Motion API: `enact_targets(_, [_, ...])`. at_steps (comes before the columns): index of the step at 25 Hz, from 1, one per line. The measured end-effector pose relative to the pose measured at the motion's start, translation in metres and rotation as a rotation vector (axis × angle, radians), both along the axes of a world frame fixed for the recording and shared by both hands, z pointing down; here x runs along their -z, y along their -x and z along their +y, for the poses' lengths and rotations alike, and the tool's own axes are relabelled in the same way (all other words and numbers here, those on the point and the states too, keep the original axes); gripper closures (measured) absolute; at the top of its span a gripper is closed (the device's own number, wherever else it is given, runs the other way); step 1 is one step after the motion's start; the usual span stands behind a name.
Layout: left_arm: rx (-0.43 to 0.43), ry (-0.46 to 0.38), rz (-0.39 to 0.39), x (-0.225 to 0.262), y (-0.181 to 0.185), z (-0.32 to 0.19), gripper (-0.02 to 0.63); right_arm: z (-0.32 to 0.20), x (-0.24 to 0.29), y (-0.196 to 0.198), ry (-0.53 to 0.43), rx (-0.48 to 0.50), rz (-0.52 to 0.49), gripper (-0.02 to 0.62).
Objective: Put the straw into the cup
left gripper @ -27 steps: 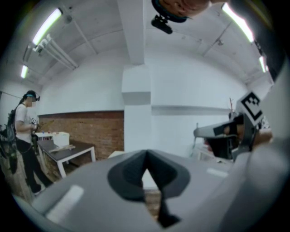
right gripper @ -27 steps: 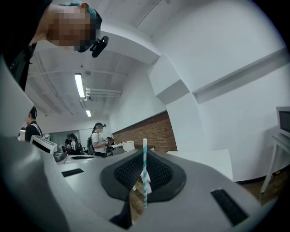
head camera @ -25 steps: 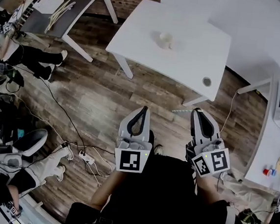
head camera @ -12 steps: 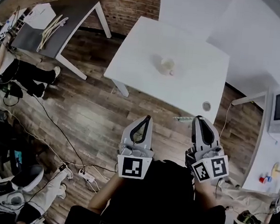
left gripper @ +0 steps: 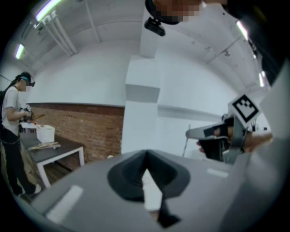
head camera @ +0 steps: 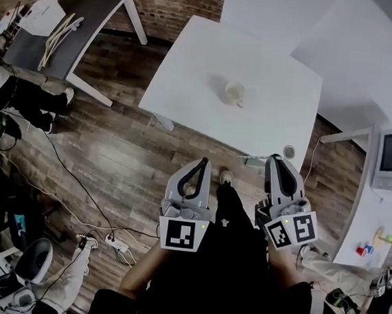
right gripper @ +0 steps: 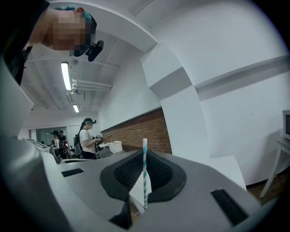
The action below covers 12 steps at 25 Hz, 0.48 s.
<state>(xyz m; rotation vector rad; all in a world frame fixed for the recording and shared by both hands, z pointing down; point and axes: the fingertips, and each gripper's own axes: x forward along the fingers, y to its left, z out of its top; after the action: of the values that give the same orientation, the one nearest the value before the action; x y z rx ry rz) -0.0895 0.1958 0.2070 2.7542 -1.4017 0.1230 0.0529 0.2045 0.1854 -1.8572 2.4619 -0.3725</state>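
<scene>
A pale cup (head camera: 234, 93) stands near the middle of the white table (head camera: 190, 69), well ahead of both grippers. My right gripper (head camera: 274, 159) is shut on a teal-and-white striped straw (right gripper: 144, 172), which stands upright between its jaws in the right gripper view. In the head view only a short bit of the straw (head camera: 253, 161) shows, at the table's near edge. My left gripper (head camera: 201, 162) hangs over the wooden floor short of the table, with its jaws together and nothing in them. From the left gripper view (left gripper: 146, 156) the right gripper (left gripper: 222, 136) shows at the right.
A grey table (head camera: 83, 35) with pale sticks stands at the far left, with people beside it. Cables and a power strip (head camera: 109, 238) lie on the wood floor. A white desk with a monitor (head camera: 390, 147) is at the right. A round grommet (head camera: 289, 151) sits in the table's near corner.
The person has walked toward the white table, so the table and cup sit closer to the grippers. Both grippers keep the same pose, and the straw stays in the right one.
</scene>
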Motion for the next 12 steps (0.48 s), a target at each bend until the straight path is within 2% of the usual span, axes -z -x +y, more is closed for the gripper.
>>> enact_targets(7, [0.094, 0.065, -0.005, -0.020, -0.009, -0.036, 0.603, -0.047, -0.016, -0.013, 0.005, 0.056, -0.018, 0.572])
enact_targets(12, [0.113, 0.041, -0.065, -0.026, -0.031, -0.077, 0.603, -0.088, -0.028, -0.033, 0.016, 0.096, -0.028, 0.572])
